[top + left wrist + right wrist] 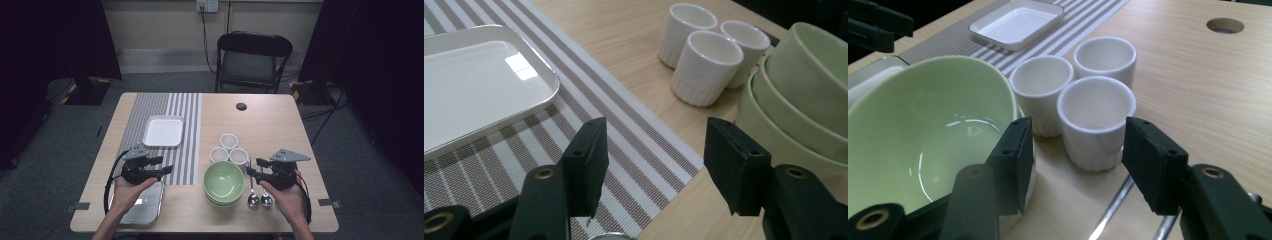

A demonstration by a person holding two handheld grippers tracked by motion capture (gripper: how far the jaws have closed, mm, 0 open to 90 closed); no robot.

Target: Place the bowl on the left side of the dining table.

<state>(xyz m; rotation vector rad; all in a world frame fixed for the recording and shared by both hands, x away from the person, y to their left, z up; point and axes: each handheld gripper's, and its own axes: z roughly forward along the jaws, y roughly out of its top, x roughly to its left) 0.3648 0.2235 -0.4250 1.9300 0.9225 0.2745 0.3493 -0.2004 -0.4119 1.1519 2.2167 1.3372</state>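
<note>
My left gripper (161, 166) hovers over the near edge of the striped placemat (185, 135), jaws open and pointing right, nothing between them. In the left gripper view its jaws (654, 145) frame the mat's corner (644, 145), with the white tray (479, 85) to the left. My right gripper (254, 167) stands open beside the stacked green bowls (224, 181), pointing left. In the right gripper view its jaws (1075, 145) frame the nearest of three white cups (1095, 120), apart from it; the top green bowl (923, 135) is at the left.
Two spoons (253, 192) lie under my right hand near the front edge. A shiny metal tray (147, 205) sits under my left hand. The table has a cable hole (241, 106) at the back, and a folding chair (252, 57) stands behind it.
</note>
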